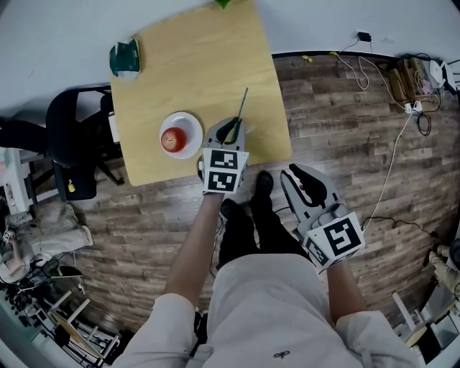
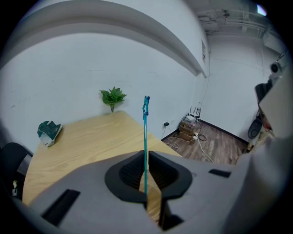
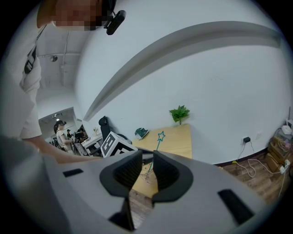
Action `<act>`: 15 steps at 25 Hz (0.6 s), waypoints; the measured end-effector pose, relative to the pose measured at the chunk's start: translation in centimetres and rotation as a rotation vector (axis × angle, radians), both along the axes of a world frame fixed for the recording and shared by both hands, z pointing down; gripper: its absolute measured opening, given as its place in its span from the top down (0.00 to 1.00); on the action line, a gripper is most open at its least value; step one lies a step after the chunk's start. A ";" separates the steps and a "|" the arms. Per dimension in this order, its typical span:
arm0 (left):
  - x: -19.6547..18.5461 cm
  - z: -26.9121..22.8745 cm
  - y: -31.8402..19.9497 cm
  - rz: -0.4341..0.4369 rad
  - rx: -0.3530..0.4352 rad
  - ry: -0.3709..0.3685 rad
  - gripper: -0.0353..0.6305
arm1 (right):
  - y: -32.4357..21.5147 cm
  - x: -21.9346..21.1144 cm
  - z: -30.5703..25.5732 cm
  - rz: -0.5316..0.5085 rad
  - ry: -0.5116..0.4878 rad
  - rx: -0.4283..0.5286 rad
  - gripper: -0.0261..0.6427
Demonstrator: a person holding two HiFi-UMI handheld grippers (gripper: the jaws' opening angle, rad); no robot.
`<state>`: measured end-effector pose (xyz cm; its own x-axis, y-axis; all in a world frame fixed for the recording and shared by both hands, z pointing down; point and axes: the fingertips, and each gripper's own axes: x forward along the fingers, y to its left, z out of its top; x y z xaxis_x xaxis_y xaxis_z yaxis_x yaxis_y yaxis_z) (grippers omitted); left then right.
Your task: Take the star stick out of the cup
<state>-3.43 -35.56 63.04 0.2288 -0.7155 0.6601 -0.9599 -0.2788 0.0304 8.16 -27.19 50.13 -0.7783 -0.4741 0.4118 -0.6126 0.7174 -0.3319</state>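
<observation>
Star stick (image 2: pixel 145 137), a thin teal rod, is pinched by the left gripper (image 1: pixel 231 131); right gripper (image 1: pixel 307 185) spread, empty, and only its view shows the hollow star tip (image 3: pixel 160 135) face-on

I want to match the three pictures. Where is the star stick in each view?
Head view: star stick just above centre, held by the left gripper.
Left gripper view: star stick at centre, upright between the shut jaws.
Right gripper view: star stick small, at centre, just above the jaws.
Shared landmark: the plant at the table's far edge.
</observation>
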 end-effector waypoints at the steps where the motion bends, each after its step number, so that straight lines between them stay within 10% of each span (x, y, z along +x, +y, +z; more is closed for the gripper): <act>1: 0.0 0.0 -0.1 0.001 -0.001 -0.002 0.90 | -0.1 0.1 0.0 0.001 0.001 -0.001 0.85; 15: -0.3 -0.7 0.2 -0.001 0.004 0.006 0.92 | 0.1 0.1 -0.2 0.001 -0.015 -0.001 0.86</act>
